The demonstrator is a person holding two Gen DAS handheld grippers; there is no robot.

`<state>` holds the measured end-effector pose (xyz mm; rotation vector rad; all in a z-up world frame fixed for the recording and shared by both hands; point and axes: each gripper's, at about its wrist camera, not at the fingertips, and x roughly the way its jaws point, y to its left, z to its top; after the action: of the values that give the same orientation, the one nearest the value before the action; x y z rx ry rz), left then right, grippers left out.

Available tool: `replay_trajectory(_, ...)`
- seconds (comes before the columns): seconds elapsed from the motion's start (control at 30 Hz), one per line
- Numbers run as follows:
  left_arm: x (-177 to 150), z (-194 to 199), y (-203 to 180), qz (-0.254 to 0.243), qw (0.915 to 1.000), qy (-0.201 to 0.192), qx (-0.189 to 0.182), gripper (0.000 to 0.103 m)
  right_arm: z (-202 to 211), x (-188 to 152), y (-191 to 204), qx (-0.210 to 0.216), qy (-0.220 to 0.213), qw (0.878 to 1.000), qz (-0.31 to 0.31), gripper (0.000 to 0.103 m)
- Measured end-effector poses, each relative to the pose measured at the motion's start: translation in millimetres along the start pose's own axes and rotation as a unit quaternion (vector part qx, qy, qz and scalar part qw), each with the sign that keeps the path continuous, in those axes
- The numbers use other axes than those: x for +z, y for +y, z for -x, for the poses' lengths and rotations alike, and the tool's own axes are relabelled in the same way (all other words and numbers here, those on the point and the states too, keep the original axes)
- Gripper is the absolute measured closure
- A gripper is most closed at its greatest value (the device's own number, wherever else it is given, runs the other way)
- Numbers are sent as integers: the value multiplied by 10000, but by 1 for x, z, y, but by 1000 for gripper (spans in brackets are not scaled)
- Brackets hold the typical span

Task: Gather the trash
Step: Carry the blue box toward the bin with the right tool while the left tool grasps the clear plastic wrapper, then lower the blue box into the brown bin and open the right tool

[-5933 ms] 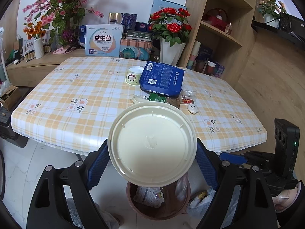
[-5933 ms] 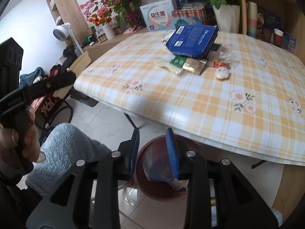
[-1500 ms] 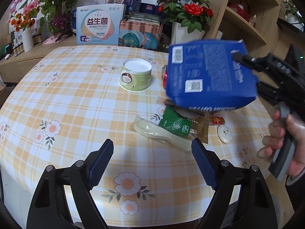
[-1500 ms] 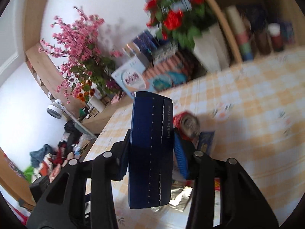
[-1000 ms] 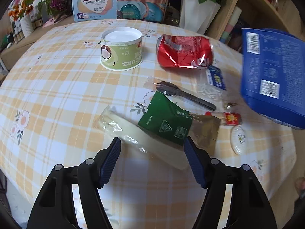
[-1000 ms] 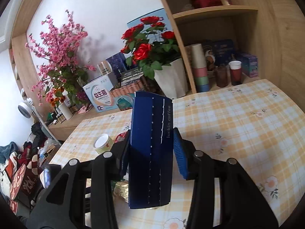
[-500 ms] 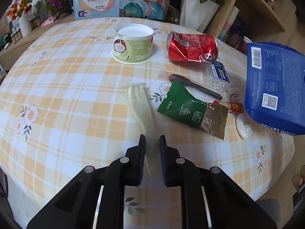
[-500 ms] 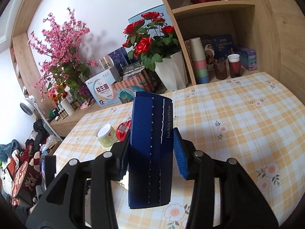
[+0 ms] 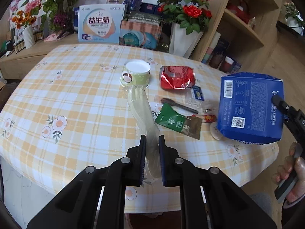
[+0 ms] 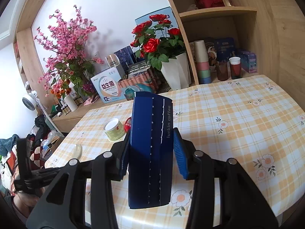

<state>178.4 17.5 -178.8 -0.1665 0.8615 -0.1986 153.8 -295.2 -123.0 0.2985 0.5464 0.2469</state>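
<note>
My left gripper [image 9: 152, 143] is shut on a clear plastic-wrapped spoon [image 9: 142, 112], lifted above the table's near edge. My right gripper [image 10: 151, 137] is shut on a blue coffee box [image 10: 150, 148], held upright above the table; the box also shows in the left wrist view [image 9: 249, 106]. On the checked tablecloth [image 9: 80, 99] lie a green yogurt cup [image 9: 136, 75], a crushed red can [image 9: 176, 77], a green sachet [image 9: 176, 121], a dark fork [image 9: 179, 105], a small red packet [image 9: 206, 117] and a white lid [image 9: 214, 131].
Boxes [image 9: 100, 23], a rose pot [image 9: 181, 36] and pink flowers [image 10: 66, 43] stand behind the table. Wooden shelves [image 10: 219, 38] with cups are at the right. A brown bin's rim [image 9: 152, 219] shows under the table edge below my left gripper.
My left gripper has closed on the wrapped spoon and lifted it toward the table's near edge. My right gripper still holds the blue box, now lower at the right side.
</note>
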Motion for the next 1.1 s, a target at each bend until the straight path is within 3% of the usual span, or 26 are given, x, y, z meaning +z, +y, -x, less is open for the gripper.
replay_trajectory(0.47, -29, 56, -15, -153, 9992, -299, -205, 90, 47, -12, 33, 25, 151, 9990, 416, 60)
replay_trajectory(1.1, -74, 131, -24, -167, 9974, -644, -263, 90, 112, -62, 62, 124, 517, 9959, 736, 60)
